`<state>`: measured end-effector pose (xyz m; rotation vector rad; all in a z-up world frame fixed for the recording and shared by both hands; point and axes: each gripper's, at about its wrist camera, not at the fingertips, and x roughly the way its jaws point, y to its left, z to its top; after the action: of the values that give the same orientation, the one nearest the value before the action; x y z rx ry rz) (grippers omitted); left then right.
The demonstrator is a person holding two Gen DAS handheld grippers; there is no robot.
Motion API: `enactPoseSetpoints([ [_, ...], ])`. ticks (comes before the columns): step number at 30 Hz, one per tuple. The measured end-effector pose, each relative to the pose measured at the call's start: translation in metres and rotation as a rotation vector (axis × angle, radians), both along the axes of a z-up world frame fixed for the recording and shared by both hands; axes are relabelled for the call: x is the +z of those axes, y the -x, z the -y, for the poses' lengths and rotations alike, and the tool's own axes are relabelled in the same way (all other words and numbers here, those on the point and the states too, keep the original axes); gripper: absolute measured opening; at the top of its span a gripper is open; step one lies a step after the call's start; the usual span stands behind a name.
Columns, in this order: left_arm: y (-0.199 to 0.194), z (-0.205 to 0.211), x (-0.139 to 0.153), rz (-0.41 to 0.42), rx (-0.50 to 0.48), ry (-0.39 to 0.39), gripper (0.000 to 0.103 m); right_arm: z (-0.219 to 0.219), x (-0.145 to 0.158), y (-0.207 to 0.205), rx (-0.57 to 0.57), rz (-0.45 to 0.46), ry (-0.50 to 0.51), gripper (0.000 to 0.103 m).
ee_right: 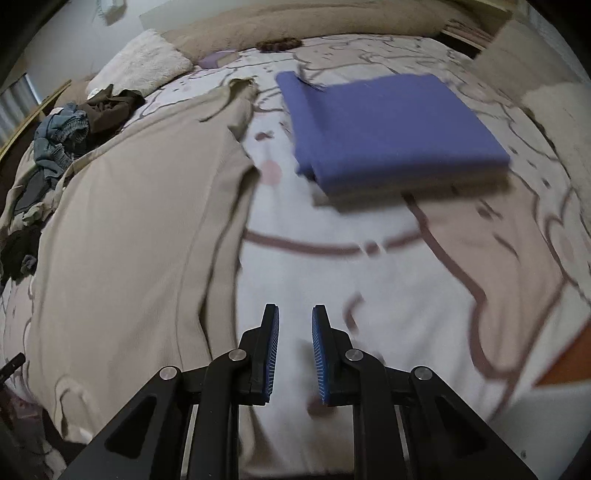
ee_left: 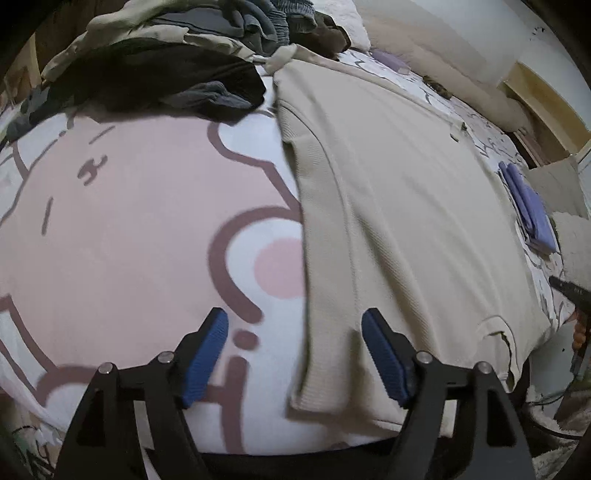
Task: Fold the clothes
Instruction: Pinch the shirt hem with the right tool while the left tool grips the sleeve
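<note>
A beige ribbed garment [ee_left: 399, 206] lies spread flat on the cartoon-print bed cover [ee_left: 122, 206], running from the near edge toward the pillows. My left gripper [ee_left: 295, 325] is open above the garment's left edge, its jaws wide apart and holding nothing. In the right wrist view the same beige garment [ee_right: 129, 236] fills the left side. My right gripper [ee_right: 294, 314] hovers over the white bed cover [ee_right: 354, 280] just right of the garment, its blue pads a small gap apart with nothing between them. A folded blue garment [ee_right: 388, 129] lies farther ahead.
A heap of unfolded dark, grey and denim clothes [ee_left: 177, 62] sits at the far left of the bed, also seen as clothes pile [ee_right: 62, 133]. Pillows [ee_right: 144, 62] and a beige blanket [ee_right: 314, 22] line the head. The folded blue garment [ee_left: 528, 210] lies right of the beige one.
</note>
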<state>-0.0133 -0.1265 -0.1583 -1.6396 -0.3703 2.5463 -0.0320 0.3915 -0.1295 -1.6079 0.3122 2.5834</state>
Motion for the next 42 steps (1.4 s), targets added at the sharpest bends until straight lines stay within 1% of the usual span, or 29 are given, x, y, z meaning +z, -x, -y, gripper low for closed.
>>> enactPoseSetpoints([
  [1, 0.001, -0.003, -0.001, 0.004, -0.005, -0.012, 0.075, -0.001, -0.001, -0.007, -0.005, 0.003, 0.010, 0.017],
  [3, -0.003, -0.009, -0.003, 0.022, -0.023, -0.073, 0.075, -0.004, -0.001, -0.022, -0.007, 0.004, 0.028, 0.017],
  [4, -0.008, -0.012, -0.004, 0.035, -0.032, -0.100, 0.073, -0.005, -0.001, -0.030, -0.008, 0.004, 0.036, 0.017],
  [5, -0.015, -0.015, -0.005, 0.041, -0.036, -0.113, 0.073, -0.004, -0.001, -0.038, -0.003, 0.001, 0.055, 0.017],
  [7, -0.024, -0.020, -0.006, 0.043, -0.033, -0.136, 0.071, 0.002, -0.001, -0.050, 0.012, -0.009, 0.090, 0.020],
  [8, -0.025, -0.020, -0.007, 0.043, -0.026, -0.165, 0.065, 0.007, -0.001, -0.054, 0.020, -0.012, 0.096, 0.022],
  [9, -0.026, -0.019, -0.008, 0.043, -0.020, -0.194, 0.057, 0.011, -0.001, -0.058, 0.028, -0.016, 0.102, 0.036],
  [10, -0.027, -0.016, -0.010, 0.057, -0.004, -0.238, 0.028, 0.016, -0.001, -0.062, 0.037, -0.019, 0.108, 0.051],
  [11, -0.026, -0.012, -0.014, 0.083, 0.020, -0.295, 0.017, 0.020, 0.000, -0.066, 0.042, -0.029, 0.109, 0.081],
  [12, -0.027, -0.008, -0.015, 0.093, 0.044, -0.318, 0.017, 0.023, 0.001, -0.068, 0.050, -0.042, 0.111, 0.084],
  [14, -0.033, -0.003, -0.005, 0.066, 0.078, -0.263, 0.016, 0.030, 0.000, -0.069, 0.066, -0.053, 0.126, 0.084],
  [17, -0.044, 0.006, 0.010, 0.037, 0.109, -0.173, 0.016, 0.036, -0.010, -0.066, 0.073, -0.019, 0.164, 0.083],
  [19, -0.048, 0.008, 0.009, 0.038, 0.113, -0.138, 0.016, 0.039, -0.026, -0.063, 0.058, 0.025, 0.199, 0.070],
  [21, -0.051, 0.004, -0.001, 0.056, 0.112, -0.140, 0.016, 0.040, -0.044, -0.060, 0.027, 0.078, 0.262, 0.033],
  [22, -0.051, 0.002, -0.005, 0.060, 0.111, -0.151, 0.016, 0.040, -0.051, -0.059, 0.000, 0.090, 0.267, 0.028],
  [23, -0.052, 0.001, -0.005, 0.054, 0.110, -0.168, 0.016, 0.041, -0.052, -0.058, -0.021, 0.085, 0.260, 0.018],
  [24, -0.052, 0.000, -0.003, 0.044, 0.110, -0.180, 0.016, 0.041, -0.046, -0.059, -0.030, 0.068, 0.252, 0.014],
  [26, -0.054, -0.001, 0.007, 0.019, 0.108, -0.175, 0.016, 0.042, -0.027, -0.062, -0.028, 0.029, 0.222, 0.012],
  [28, -0.054, -0.001, 0.009, 0.023, 0.099, -0.161, 0.016, 0.040, -0.015, -0.067, -0.011, 0.005, 0.184, 0.012],
  [29, -0.052, -0.004, 0.005, 0.036, 0.092, -0.149, 0.016, 0.037, -0.017, -0.068, -0.008, 0.017, 0.176, 0.012],
  [31, -0.050, -0.009, -0.002, 0.055, 0.073, -0.115, 0.016, 0.035, -0.035, -0.066, -0.009, 0.068, 0.173, 0.012],
  [32, -0.049, -0.013, -0.005, 0.057, 0.056, -0.085, 0.018, 0.037, -0.043, -0.065, -0.006, 0.086, 0.170, 0.012],
  [33, -0.047, -0.016, -0.008, 0.058, 0.040, -0.054, 0.020, 0.039, -0.045, -0.065, 0.000, 0.091, 0.162, 0.012],
  [34, -0.048, -0.020, -0.007, 0.048, 0.024, -0.019, 0.021, 0.040, -0.044, -0.064, 0.008, 0.091, 0.152, 0.012],
  [36, -0.051, -0.027, 0.002, 0.009, -0.010, 0.060, 0.036, 0.044, -0.041, -0.062, 0.025, 0.091, 0.130, 0.013],
  [37, -0.054, -0.029, 0.007, -0.015, -0.024, 0.105, 0.058, 0.045, -0.040, -0.061, 0.033, 0.091, 0.120, 0.013],
  [38, -0.058, -0.031, 0.015, -0.061, -0.049, 0.162, 0.069, 0.047, -0.039, -0.060, 0.041, 0.091, 0.109, 0.014],
  [40, -0.072, -0.041, 0.029, -0.160, -0.138, 0.298, 0.069, 0.050, -0.036, -0.059, 0.058, 0.090, 0.088, 0.014],
  [42, -0.090, -0.055, 0.039, -0.254, -0.264, 0.468, 0.069, 0.053, -0.034, -0.057, 0.074, 0.090, 0.066, 0.014],
])
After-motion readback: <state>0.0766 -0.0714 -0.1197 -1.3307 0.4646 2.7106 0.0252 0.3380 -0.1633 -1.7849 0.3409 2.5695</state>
